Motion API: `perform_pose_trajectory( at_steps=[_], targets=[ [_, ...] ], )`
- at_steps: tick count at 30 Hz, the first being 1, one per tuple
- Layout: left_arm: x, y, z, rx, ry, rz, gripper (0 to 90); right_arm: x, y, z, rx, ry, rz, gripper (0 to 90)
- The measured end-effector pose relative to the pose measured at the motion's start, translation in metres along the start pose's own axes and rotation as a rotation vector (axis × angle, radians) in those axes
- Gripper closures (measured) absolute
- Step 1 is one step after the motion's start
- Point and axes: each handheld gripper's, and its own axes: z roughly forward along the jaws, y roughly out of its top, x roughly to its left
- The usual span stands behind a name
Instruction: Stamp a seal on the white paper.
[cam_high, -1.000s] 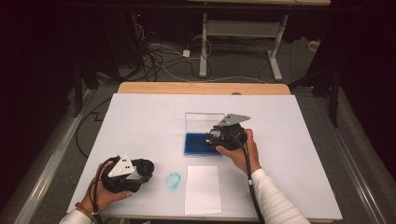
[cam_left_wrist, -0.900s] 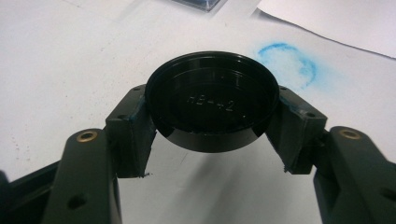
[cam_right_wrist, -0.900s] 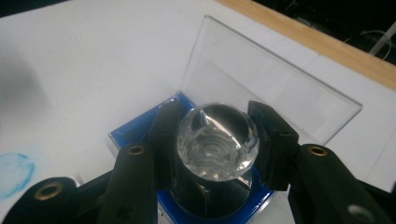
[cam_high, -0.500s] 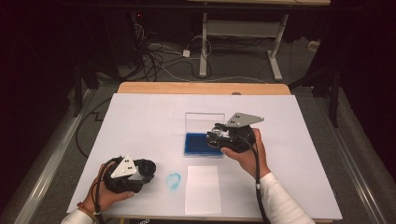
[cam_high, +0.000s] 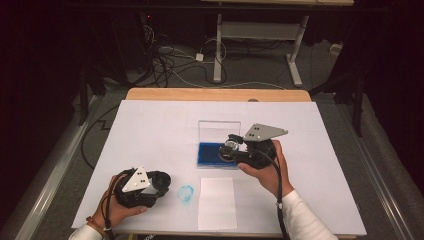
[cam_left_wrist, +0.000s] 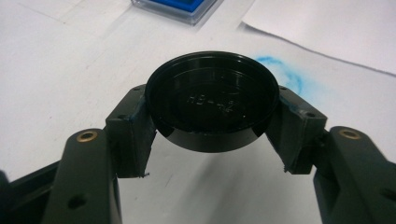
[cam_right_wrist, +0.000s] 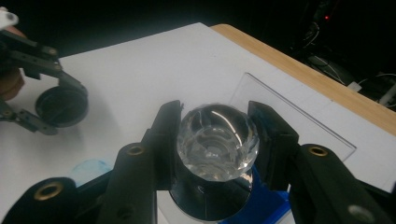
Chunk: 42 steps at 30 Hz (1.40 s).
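Right gripper (cam_high: 231, 148) has drawn back from the ink pad (cam_high: 210, 154), stamp (cam_right_wrist: 217, 140) clamped.
Left gripper (cam_left_wrist: 212, 122) pinches the cap (cam_left_wrist: 212, 112) between its fingers, bare table (cam_high: 150, 130) around.

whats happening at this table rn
A person is working with a handheld gripper in each hand. The left gripper is shut on a round black cap, held above the white table cover near a blue ink smudge. The right gripper is shut on a stamp with a clear faceted knob, held over the blue ink pad in its open clear case. A blank white sheet lies in front of the pad.
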Motion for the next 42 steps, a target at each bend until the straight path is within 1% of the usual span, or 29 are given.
perform_pose_trajectory(
  at_steps=[4, 6, 13, 15, 19, 23, 26, 28, 30, 34, 36, 38, 42],
  targets=[
    [-0.005, 0.008, 0.010, -0.015, -0.024, 0.004, 36.6, 0.006, 0.000, -0.002, -0.003, 0.021, -0.008, 57.4],
    [-0.008, 0.011, 0.015, -0.017, -0.034, 0.014, 36.6, 0.009, 0.001, -0.004, -0.011, 0.033, -0.014, 57.3],
    [-0.016, 0.019, 0.024, -0.041, -0.064, 0.006, 36.6, 0.017, 0.002, -0.011, -0.030, 0.057, -0.022, 57.3],
    [-0.017, 0.021, 0.026, -0.046, -0.065, -0.001, 36.6, 0.019, 0.002, -0.013, -0.036, 0.066, -0.021, 57.3],
    [-0.024, 0.026, 0.030, -0.052, -0.072, 0.017, 36.7, 0.026, 0.003, -0.018, -0.050, 0.084, -0.027, 57.3],
    [-0.032, 0.033, 0.034, -0.064, -0.085, 0.033, 36.6, 0.033, 0.003, -0.020, -0.060, 0.111, -0.032, 57.3],
    [-0.036, 0.038, 0.037, -0.073, -0.100, 0.036, 36.7, 0.039, 0.003, -0.019, -0.061, 0.131, -0.042, 57.3],
    [-0.038, 0.040, 0.040, -0.079, -0.110, 0.024, 36.7, 0.043, 0.003, -0.018, -0.065, 0.152, -0.041, 57.3],
    [-0.040, 0.043, 0.041, -0.081, -0.116, 0.035, 36.7, 0.046, 0.002, -0.015, -0.065, 0.168, -0.045, 57.3],
    [-0.046, 0.049, 0.044, -0.099, -0.130, 0.040, 36.7, 0.055, 0.000, -0.009, -0.058, 0.200, -0.052, 57.3],
    [-0.048, 0.052, 0.044, -0.103, -0.129, 0.049, 36.7, 0.058, -0.001, -0.005, -0.050, 0.212, -0.052, 57.3],
    [-0.049, 0.054, 0.044, -0.113, -0.137, 0.049, 36.7, 0.061, -0.002, -0.002, -0.046, 0.222, -0.053, 57.3],
    [-0.051, 0.057, 0.046, -0.120, -0.134, 0.051, 36.6, 0.064, -0.003, 0.001, -0.043, 0.239, -0.050, 57.3]
  ],
)
